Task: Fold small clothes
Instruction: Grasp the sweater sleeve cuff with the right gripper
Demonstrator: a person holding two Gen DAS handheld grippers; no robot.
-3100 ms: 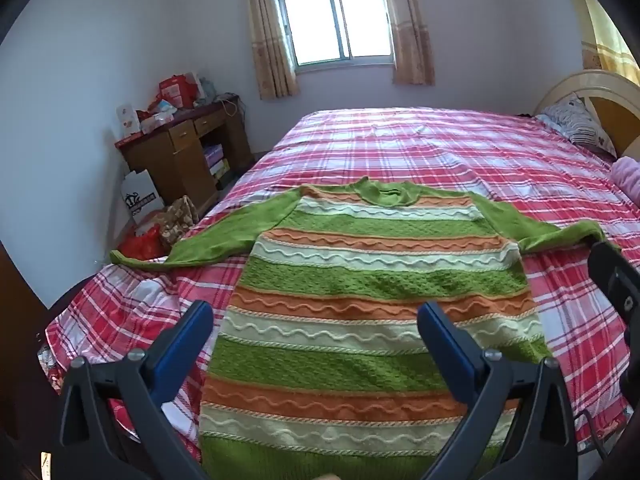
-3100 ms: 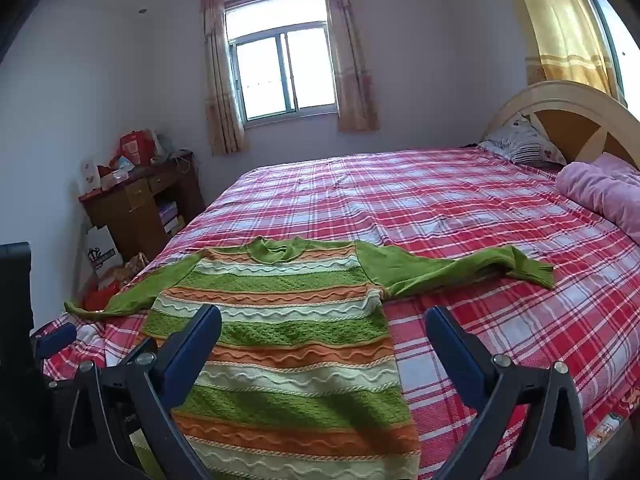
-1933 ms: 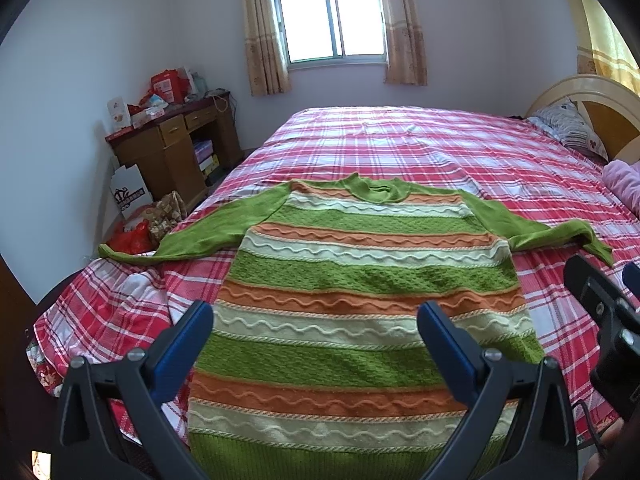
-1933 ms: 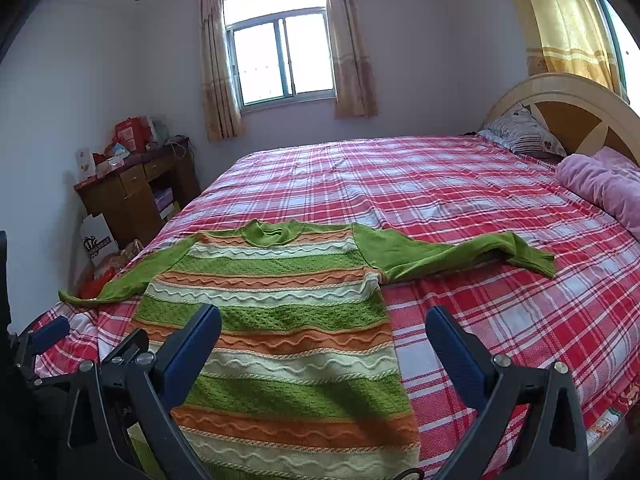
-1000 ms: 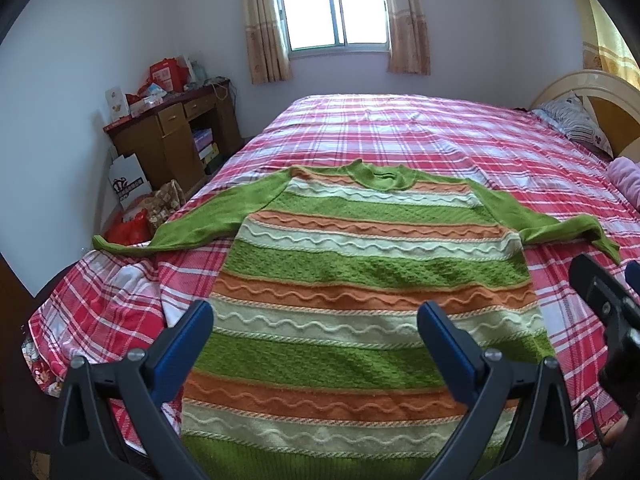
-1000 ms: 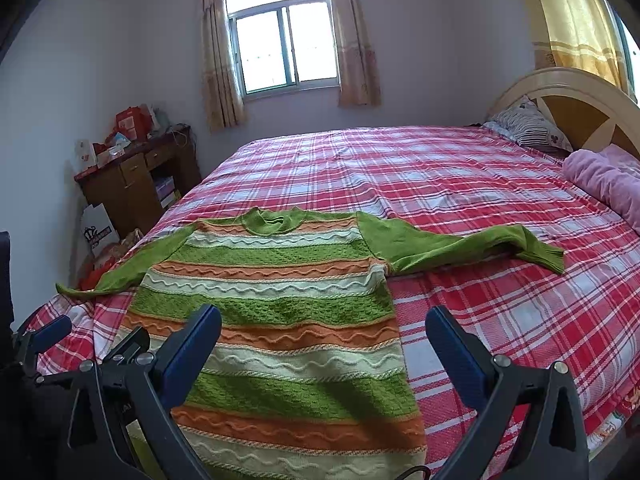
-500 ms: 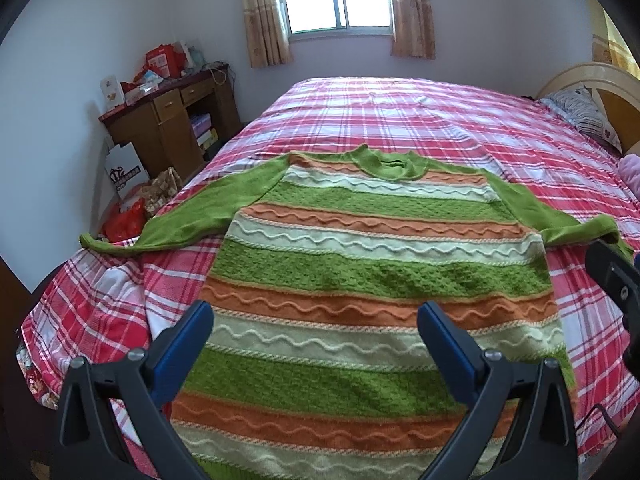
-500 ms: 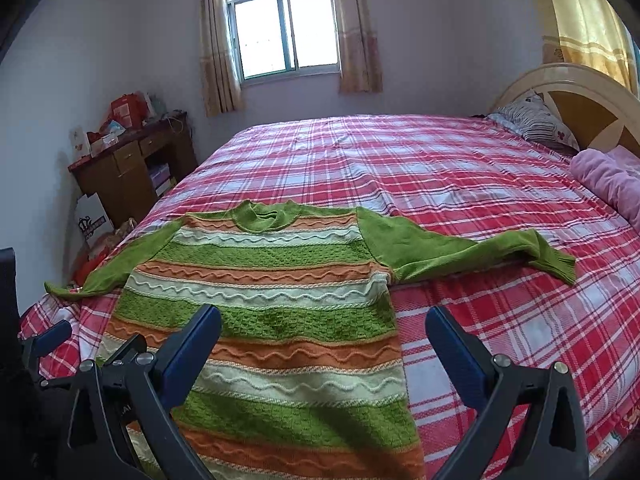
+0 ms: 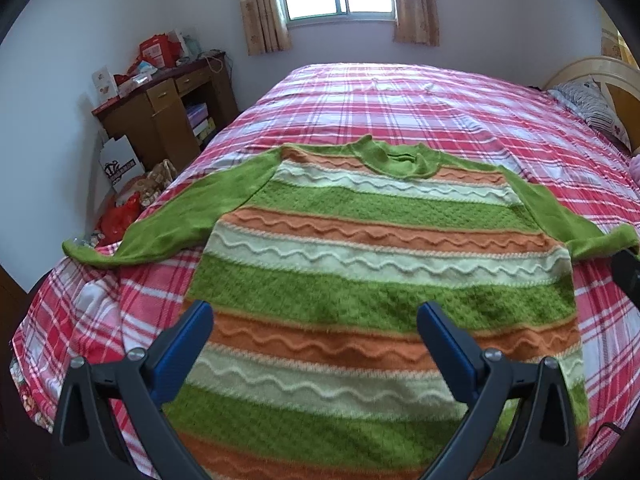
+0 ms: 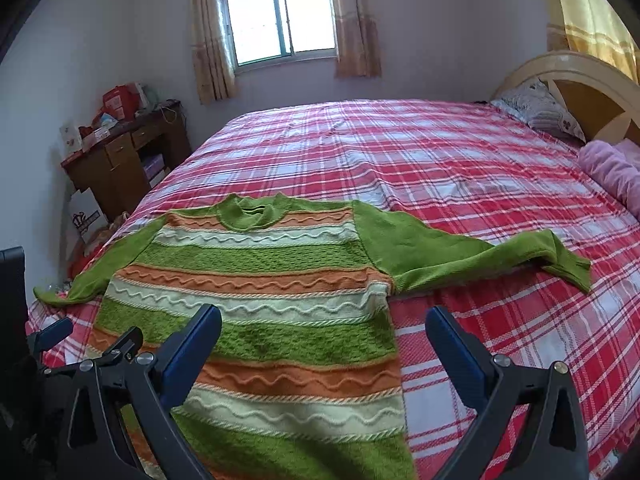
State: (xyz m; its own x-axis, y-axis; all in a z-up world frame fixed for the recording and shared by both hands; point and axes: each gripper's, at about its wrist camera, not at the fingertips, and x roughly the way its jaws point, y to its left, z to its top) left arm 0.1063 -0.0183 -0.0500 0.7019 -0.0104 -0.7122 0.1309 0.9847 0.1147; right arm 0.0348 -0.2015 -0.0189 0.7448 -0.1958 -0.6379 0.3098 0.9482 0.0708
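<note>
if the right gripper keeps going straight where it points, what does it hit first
Most likely the striped sweater, near its right side edge, or the plaid bedsheet just beside it. The right gripper is open and empty, and depth is hard to judge.

— What do we make of the sweater (image 9: 372, 280)?

— We see a thick knit, fuzzy and matt, with raised wavy cords across the orange and cream bands and a pebbled stitch in the green ones.

— And the bedsheet (image 10: 460, 168) under it?

— We read it as thin woven plaid cloth, flat and matt, lightly creased.

— The left claw (image 9: 316, 320) and right claw (image 10: 324, 324)?

— We see matt black plastic frames, smooth blue pads (image 9: 184, 348) that look plastic or rubbery, and small shiny metal screw heads.

— The desk (image 9: 160, 112)?

— Dark brown wood with a slight sheen. We'd add the pale glossy wooden headboard (image 10: 580, 84) and limp cloth curtains (image 10: 208, 40).
</note>
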